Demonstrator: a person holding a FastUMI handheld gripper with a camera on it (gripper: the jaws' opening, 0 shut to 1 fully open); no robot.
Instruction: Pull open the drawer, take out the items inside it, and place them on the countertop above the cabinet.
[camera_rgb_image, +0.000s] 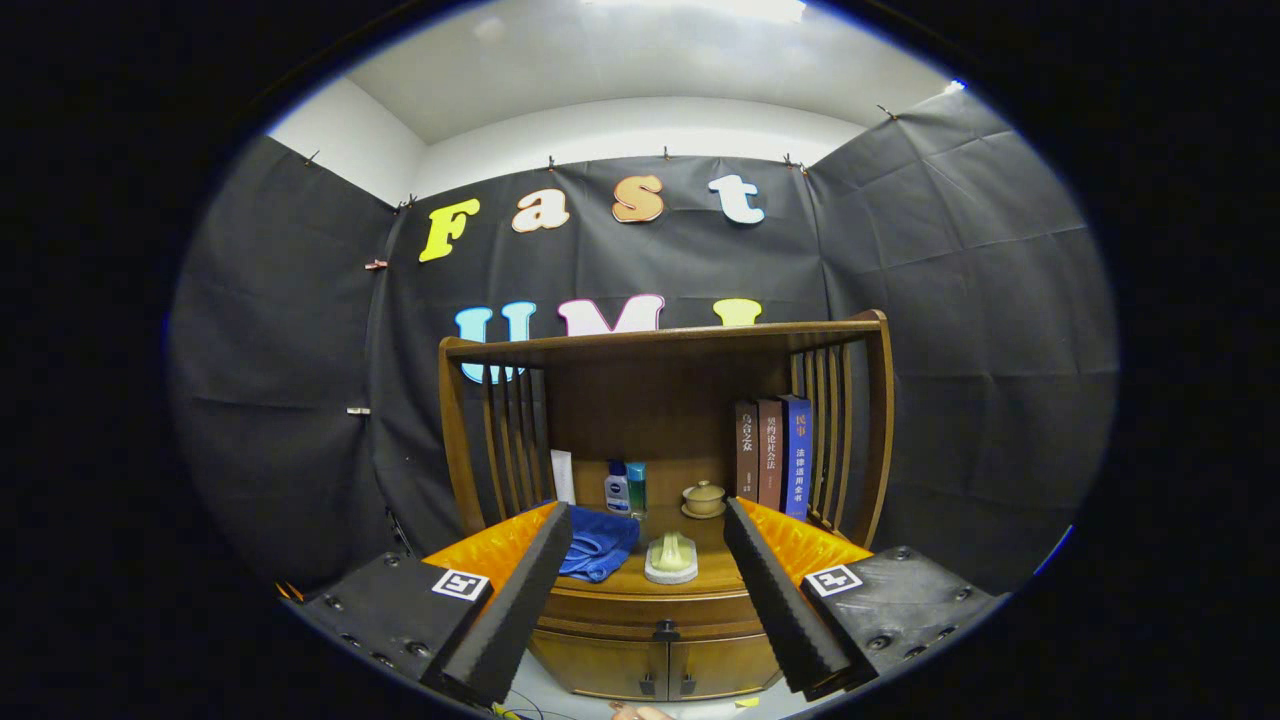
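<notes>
A wooden cabinet with a slatted hutch stands ahead of me. Its drawer (650, 610) is closed, with a small dark knob (666, 631) at the front centre, between and slightly below my fingers. The countertop (715, 560) above it carries a blue cloth (598, 545) and a pale soap dish (671, 558). My gripper (648, 520) hangs open in front of the cabinet, some way back from it, with nothing between its fingers. The drawer's contents are hidden.
At the back of the countertop stand a white card (563, 476), two small bottles (626, 487), a lidded ceramic pot (704, 498) and three upright books (774, 455). Two lower cabinet doors (660, 668) sit under the drawer. The hutch shelf (660, 345) overhangs the countertop.
</notes>
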